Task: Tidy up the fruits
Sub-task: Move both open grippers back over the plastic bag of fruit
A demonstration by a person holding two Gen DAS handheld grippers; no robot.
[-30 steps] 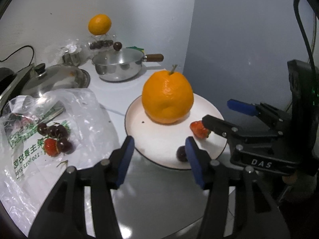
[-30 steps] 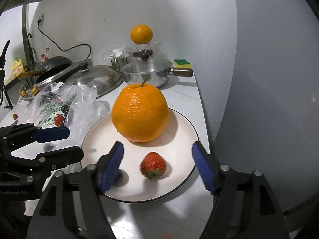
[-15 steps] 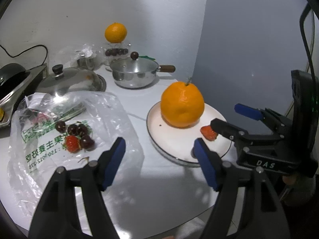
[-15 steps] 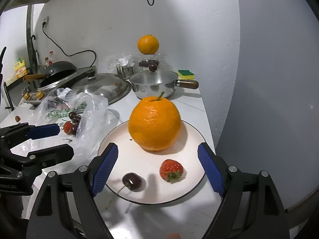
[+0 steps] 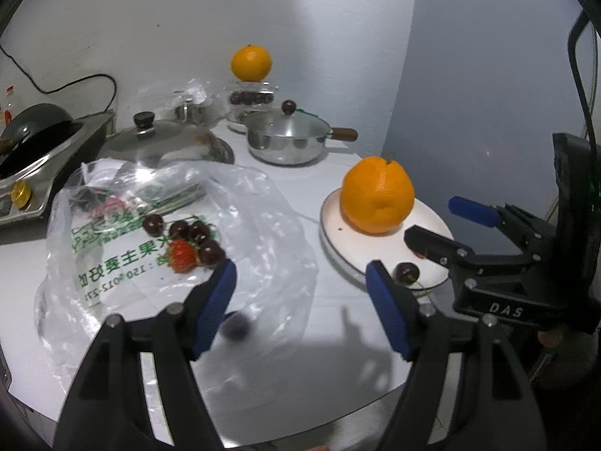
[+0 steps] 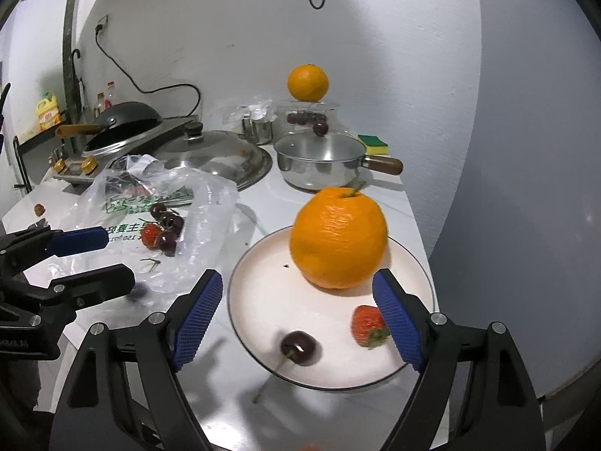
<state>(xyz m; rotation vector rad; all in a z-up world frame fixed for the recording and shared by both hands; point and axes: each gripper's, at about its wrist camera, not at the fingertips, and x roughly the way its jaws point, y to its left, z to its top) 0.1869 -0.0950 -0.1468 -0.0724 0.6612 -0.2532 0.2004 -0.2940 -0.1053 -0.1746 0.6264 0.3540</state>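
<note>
A white plate [image 6: 263, 285] holds a large orange [image 6: 338, 238], a strawberry [image 6: 366, 325] and a dark cherry [image 6: 298, 342]. The plate [image 5: 338, 251], orange [image 5: 377, 199] and cherry [image 5: 405, 272] also show in the left wrist view. A clear plastic bag [image 5: 263, 225] to the left holds several cherries [image 5: 188, 231] and a strawberry [image 5: 182, 255]. A loose cherry [image 5: 236, 327] lies by the bag's near edge. My left gripper [image 5: 300, 304] is open and empty, above the table between bag and plate. My right gripper [image 6: 296, 319] is open and empty, over the plate's near edge.
At the back stand a steel saucepan [image 6: 319, 161], a pot lid [image 6: 214, 158], a second orange [image 6: 308, 82] on a clear container of cherries, a sponge [image 6: 372, 143] and a wok [image 6: 120, 120] on a stove. The table's rounded edge runs close in front.
Both grippers have pulled back and up from the plate. The left one has swung left toward the bag. A cherry now lies in plain view on the plate.
</note>
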